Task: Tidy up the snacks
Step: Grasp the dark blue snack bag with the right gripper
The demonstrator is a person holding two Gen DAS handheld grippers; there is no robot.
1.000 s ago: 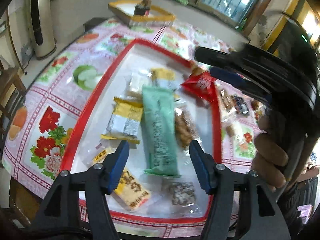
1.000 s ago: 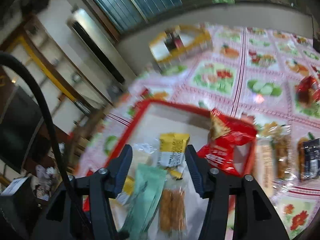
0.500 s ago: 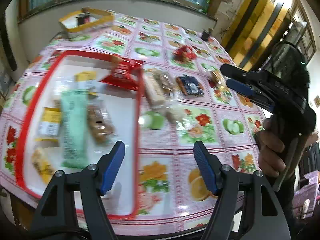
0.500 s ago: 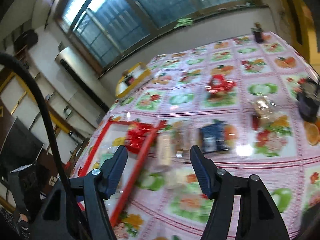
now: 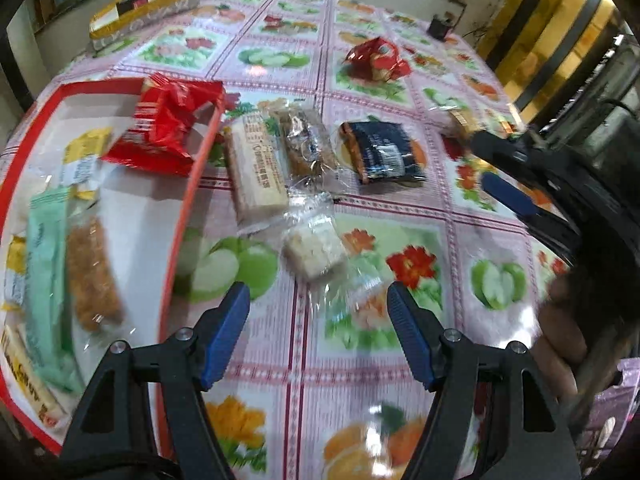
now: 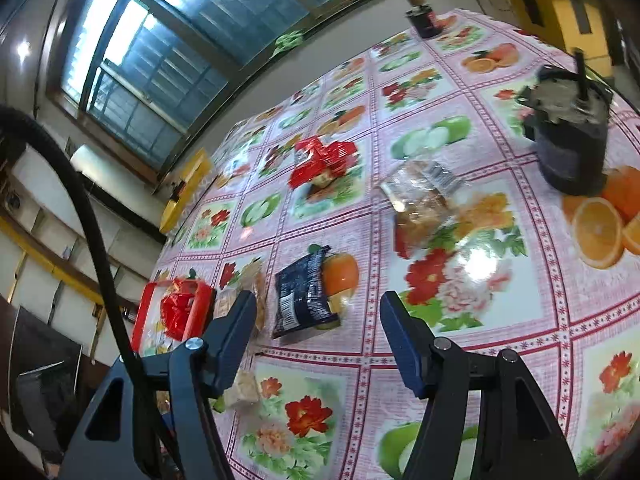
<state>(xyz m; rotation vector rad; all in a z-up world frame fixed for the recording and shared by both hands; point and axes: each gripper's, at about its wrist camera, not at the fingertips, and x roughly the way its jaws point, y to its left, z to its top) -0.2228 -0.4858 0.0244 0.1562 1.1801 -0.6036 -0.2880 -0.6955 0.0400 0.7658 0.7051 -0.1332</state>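
- Both grippers have swung right, away from the red-rimmed white tray (image 5: 176, 240) and out over the fruit-print tablecloth (image 5: 400, 208).
- Left gripper (image 5: 318, 330): jaws apart and empty, having just been opening; a clear-wrapped white crumbly square (image 5: 314, 248) lies just beyond its tips.
- Right gripper (image 6: 316, 338): jaws apart and empty, also just widened; a dark blue snack packet (image 6: 302, 294) lies just beyond.
- Farther off, a red foil packet (image 5: 376, 58) lies alone on the cloth.
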